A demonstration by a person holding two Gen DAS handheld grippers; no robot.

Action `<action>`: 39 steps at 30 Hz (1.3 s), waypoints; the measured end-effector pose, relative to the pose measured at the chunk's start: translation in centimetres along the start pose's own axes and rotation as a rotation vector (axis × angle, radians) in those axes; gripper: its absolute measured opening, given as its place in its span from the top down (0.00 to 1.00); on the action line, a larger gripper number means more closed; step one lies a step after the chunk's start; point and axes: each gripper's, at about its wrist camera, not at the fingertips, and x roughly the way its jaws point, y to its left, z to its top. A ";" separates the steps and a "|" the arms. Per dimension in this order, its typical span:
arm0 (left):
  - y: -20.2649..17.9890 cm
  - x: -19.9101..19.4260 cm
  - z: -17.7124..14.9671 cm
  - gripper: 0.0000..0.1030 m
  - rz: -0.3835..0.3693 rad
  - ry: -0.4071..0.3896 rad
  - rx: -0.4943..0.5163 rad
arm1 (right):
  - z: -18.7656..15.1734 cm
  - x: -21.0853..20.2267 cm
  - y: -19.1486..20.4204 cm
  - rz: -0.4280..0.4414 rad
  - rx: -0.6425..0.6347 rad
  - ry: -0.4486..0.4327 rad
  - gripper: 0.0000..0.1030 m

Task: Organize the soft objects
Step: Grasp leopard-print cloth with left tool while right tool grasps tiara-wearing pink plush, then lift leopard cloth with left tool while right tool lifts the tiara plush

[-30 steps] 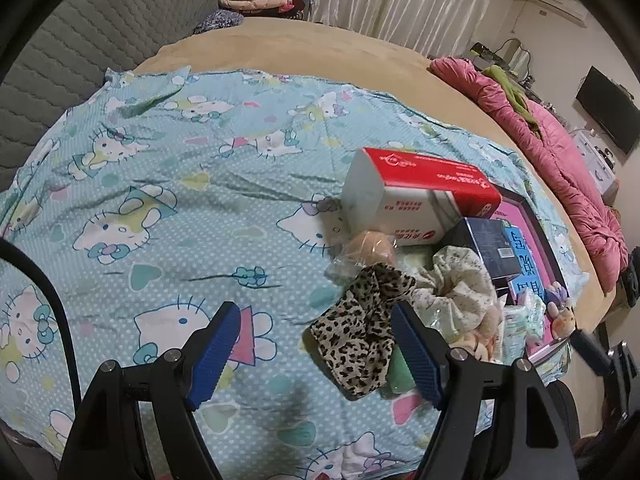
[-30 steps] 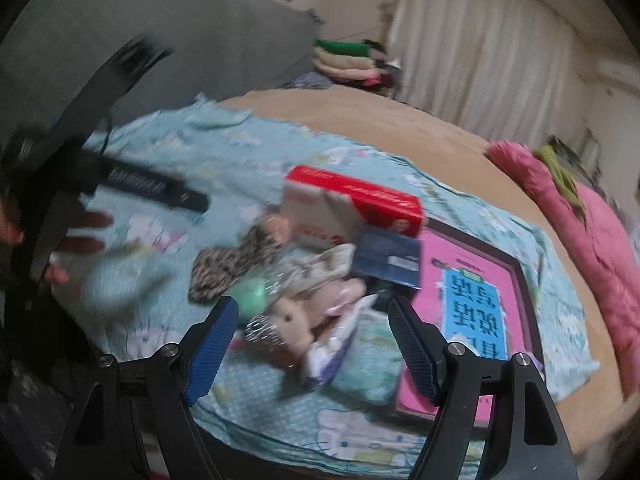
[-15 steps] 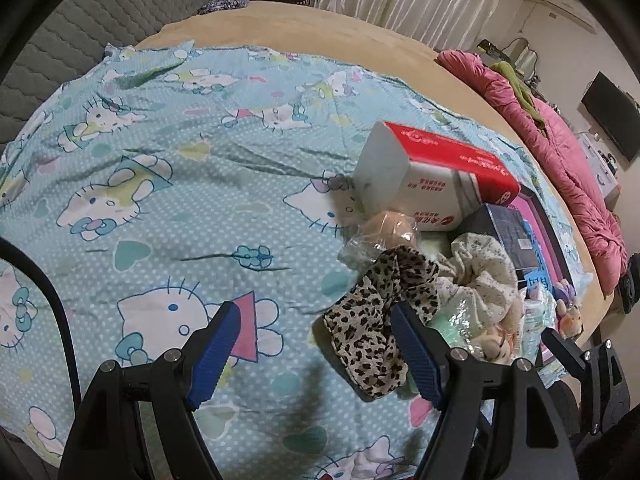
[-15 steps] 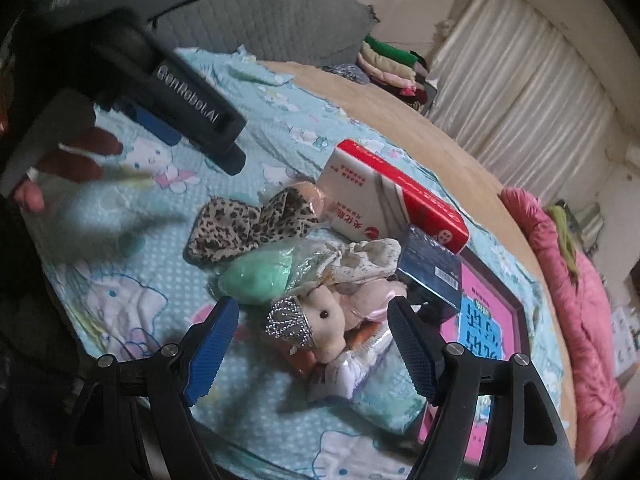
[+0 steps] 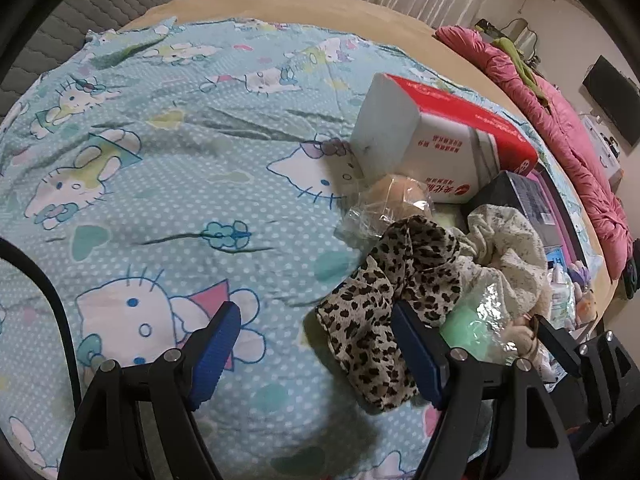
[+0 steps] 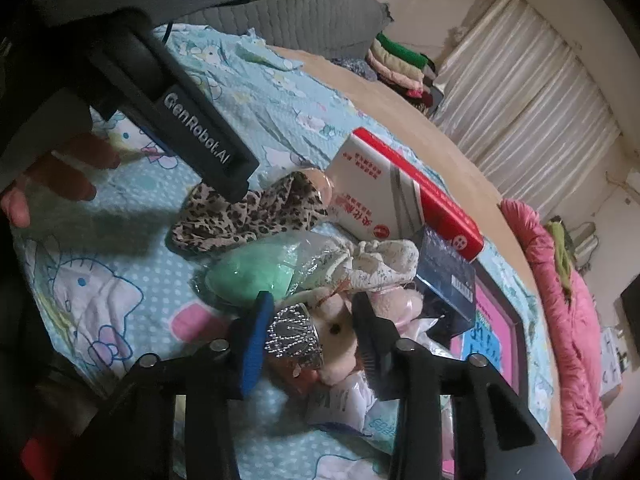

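Observation:
A heap of soft things lies on the Hello Kitty sheet (image 5: 168,200). A leopard-print scrunchie (image 5: 384,300) lies beside my open left gripper (image 5: 316,340), partly under its right finger. It also shows in the right wrist view (image 6: 248,216). A cream floral scrunchie (image 6: 376,264), a wrapped green sponge (image 6: 252,272) and a wrapped peach sponge (image 5: 396,192) lie by it. My right gripper (image 6: 308,332) has closed onto a small pink plush rabbit with a silver crown (image 6: 336,332).
A red and white tissue box (image 5: 436,152) stands behind the heap, with a dark box (image 6: 448,280) and a pink framed book (image 6: 492,332) to its right. A pink duvet (image 5: 568,132) lies along the bed's far edge. Folded clothes (image 6: 400,64) are stacked at the back.
My right gripper moved forward and down and closed its fingers around the plush rabbit. My left gripper moved closer to the leopard-print scrunchie and stayed open.

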 end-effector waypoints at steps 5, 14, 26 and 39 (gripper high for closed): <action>-0.4 1.6 0.2 0.25 0.032 0.020 0.002 | -0.1 -0.2 -1.3 0.041 0.070 -0.018 0.68; -2.4 2.4 -0.2 0.77 0.009 0.007 0.077 | -0.2 -1.5 -3.8 0.136 0.245 -0.065 0.72; -1.0 1.8 -0.3 0.83 -0.070 0.003 0.011 | -0.5 -2.1 -2.5 0.131 0.174 -0.067 0.78; -0.4 1.9 -0.2 0.83 -0.100 0.009 -0.016 | -1.3 -1.3 1.9 -0.066 -0.190 -0.041 0.53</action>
